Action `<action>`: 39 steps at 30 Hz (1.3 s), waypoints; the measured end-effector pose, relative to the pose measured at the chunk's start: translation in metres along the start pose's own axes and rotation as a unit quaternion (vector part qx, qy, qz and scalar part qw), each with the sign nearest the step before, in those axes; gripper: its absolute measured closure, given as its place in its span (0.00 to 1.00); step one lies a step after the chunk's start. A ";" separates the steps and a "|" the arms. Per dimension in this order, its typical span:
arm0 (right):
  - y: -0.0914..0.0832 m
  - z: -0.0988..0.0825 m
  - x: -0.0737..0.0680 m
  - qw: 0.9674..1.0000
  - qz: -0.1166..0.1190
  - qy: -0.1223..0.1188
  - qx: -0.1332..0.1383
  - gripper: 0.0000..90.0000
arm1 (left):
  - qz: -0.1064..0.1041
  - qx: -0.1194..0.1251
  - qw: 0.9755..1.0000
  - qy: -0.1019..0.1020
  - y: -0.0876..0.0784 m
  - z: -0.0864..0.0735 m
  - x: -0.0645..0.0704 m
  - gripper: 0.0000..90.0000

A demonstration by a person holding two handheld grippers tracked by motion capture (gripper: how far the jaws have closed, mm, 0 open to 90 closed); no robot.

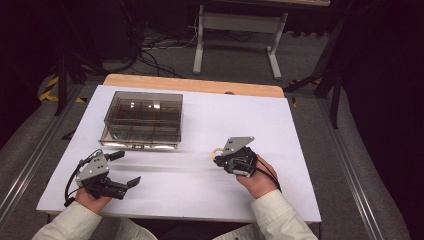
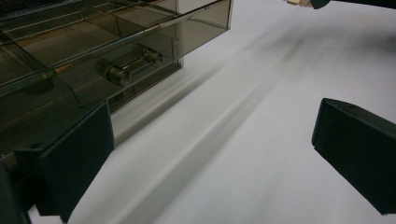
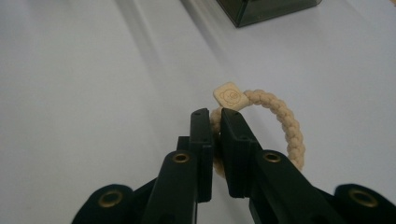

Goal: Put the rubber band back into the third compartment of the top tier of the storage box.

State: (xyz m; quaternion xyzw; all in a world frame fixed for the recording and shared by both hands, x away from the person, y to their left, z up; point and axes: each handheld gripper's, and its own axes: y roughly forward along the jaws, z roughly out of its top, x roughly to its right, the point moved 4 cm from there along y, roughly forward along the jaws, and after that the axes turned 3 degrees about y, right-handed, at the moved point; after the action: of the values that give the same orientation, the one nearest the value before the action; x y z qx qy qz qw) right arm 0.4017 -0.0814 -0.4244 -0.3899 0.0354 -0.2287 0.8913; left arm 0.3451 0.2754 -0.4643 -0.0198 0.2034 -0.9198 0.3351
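The right tool (image 3: 215,119) is clamped on a beige braided bracelet (image 3: 280,121), apparently lifted just above the white table (image 1: 300,130). The bracelet loops rightward beyond the tips. The left tool (image 2: 212,154) gapes empty.

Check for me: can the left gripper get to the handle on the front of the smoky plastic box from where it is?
Probably yes. The left gripper is open and holds nothing, and only bare white table lies between it and the handle on the box.
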 end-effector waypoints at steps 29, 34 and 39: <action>-0.008 0.045 0.001 0.999 -0.003 -0.039 0.019 0.93 | 0.002 0.002 1.000 0.004 -0.001 0.000 0.000 0.00; -0.005 0.060 0.001 0.999 0.001 -0.044 0.026 0.93 | -0.001 0.004 1.000 0.002 -0.001 0.001 0.000 0.00; -0.001 0.069 0.002 0.999 0.007 -0.041 0.028 0.93 | 0.001 0.004 1.000 0.005 -0.001 0.001 -0.001 0.00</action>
State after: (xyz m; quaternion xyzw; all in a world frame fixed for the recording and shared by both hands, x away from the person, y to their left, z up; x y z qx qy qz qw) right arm 0.4201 -0.0361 -0.3757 -0.3735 -0.0053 -0.2070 0.9042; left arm 0.3448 0.2764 -0.4628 -0.0135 0.2009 -0.9203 0.3354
